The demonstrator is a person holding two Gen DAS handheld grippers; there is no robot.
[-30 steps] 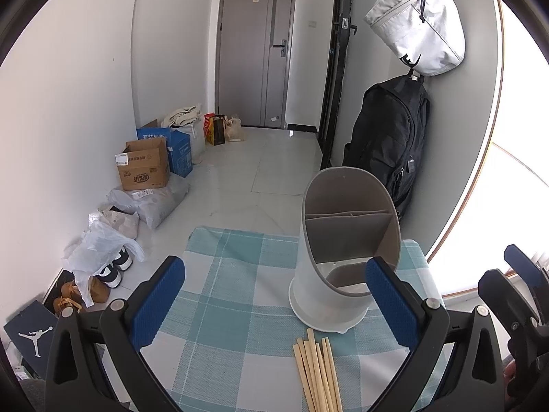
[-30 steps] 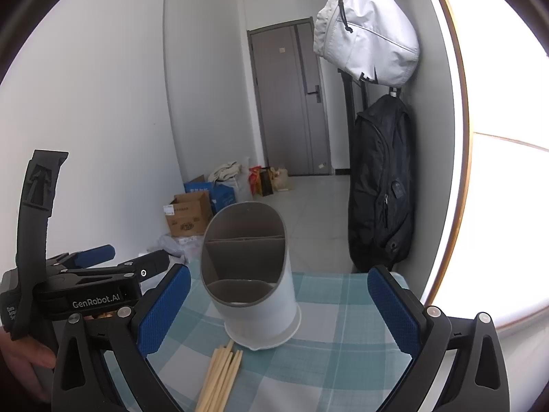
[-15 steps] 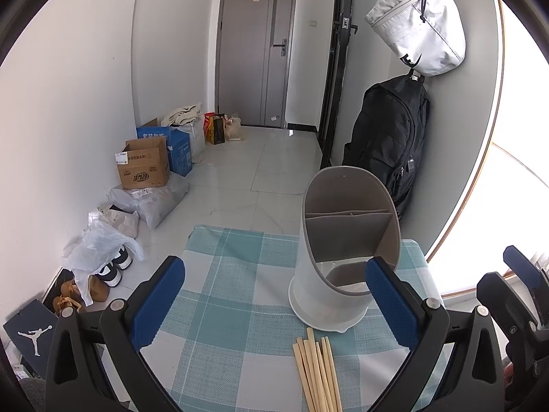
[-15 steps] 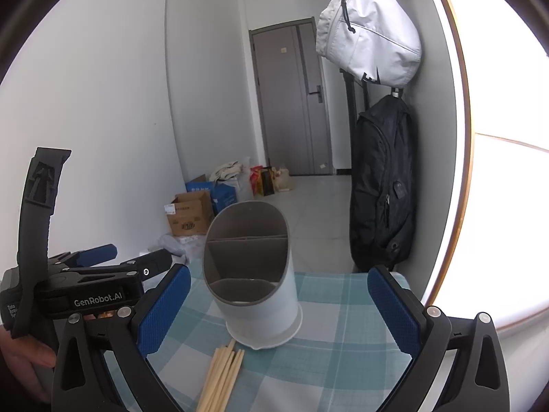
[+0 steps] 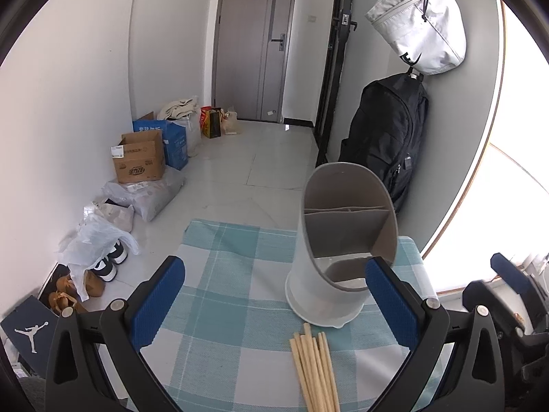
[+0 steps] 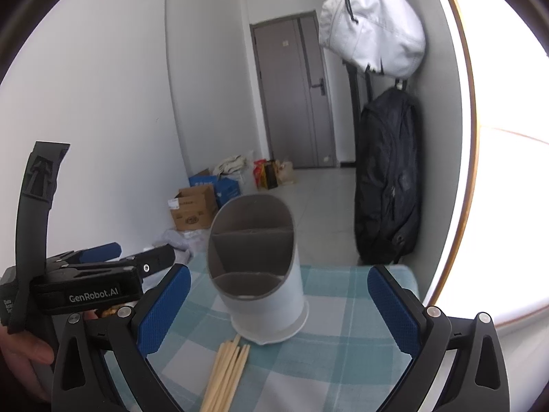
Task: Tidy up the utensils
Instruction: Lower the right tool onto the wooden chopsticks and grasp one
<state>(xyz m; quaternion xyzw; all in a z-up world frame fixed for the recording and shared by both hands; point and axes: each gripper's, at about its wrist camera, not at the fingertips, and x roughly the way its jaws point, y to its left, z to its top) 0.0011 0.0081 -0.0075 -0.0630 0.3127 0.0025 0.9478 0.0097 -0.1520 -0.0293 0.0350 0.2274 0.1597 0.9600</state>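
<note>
Both jaws spread, nothing held yet.
Loose chopsticks (image 5: 314,370) lie at the holder's (image 5: 338,250) six o'clock on the counter (image 5: 233,295); a careless grab by the left gripper (image 5: 274,305) or right gripper (image 6: 279,309) could scatter them or tip it.

Lower centre, a bundle of pale wooden chopsticks (image 5: 314,370) lies on the teal checked bench (image 5: 236,274), just before a white-grey divided utensil holder (image 5: 339,243).

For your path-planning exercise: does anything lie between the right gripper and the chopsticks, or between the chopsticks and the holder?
Nothing visible does. The right gripper is open above the chopsticks, whose tips lie beside the base of the holder on the checked cloth.
</note>
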